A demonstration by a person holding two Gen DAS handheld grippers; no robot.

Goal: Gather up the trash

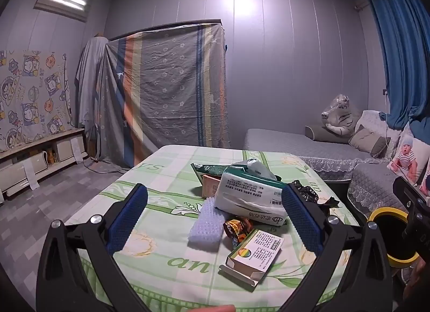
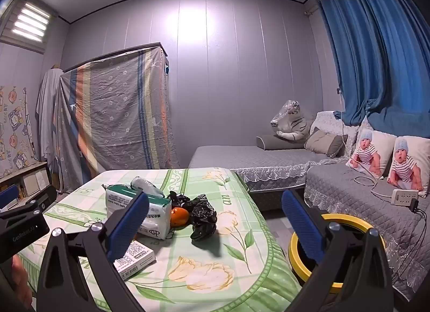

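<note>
The big table with the green flowery cloth [image 1: 161, 175] lies in front of both grippers and a little below them. The round black bin with the yellow rim [image 2: 346, 219] stands on the floor off the table's right edge, right behind the right gripper's [image 2: 215, 224] right finger. That is most likely where the trash should go.

Both grippers are spread wide, and nothing is between their fingers. The left gripper [image 1: 215, 218] points at the pile, so no picking has begun yet.

Straight ahead of the left gripper sits the soft white and green tissue pack [image 1: 250, 193]. It looks half full, so it may not be trash. The crumpled black plastic bag [image 2: 200, 215] lies ahead of the right gripper, a bit to its left. It is soft and will squash flat, so squeeze it in the thick middle.

Closer in, the small white cardboard box with an open flap [image 1: 254, 254] lies low between the left fingers. Grab it across its thin sides. The shiny brown candy wrapper [image 1: 236, 228], just past the box, is tiny and slippery, so come down low and pinch slowly. The pale plastic bristle brush [image 1: 205, 220] touches it, so try not to catch that too.
</note>
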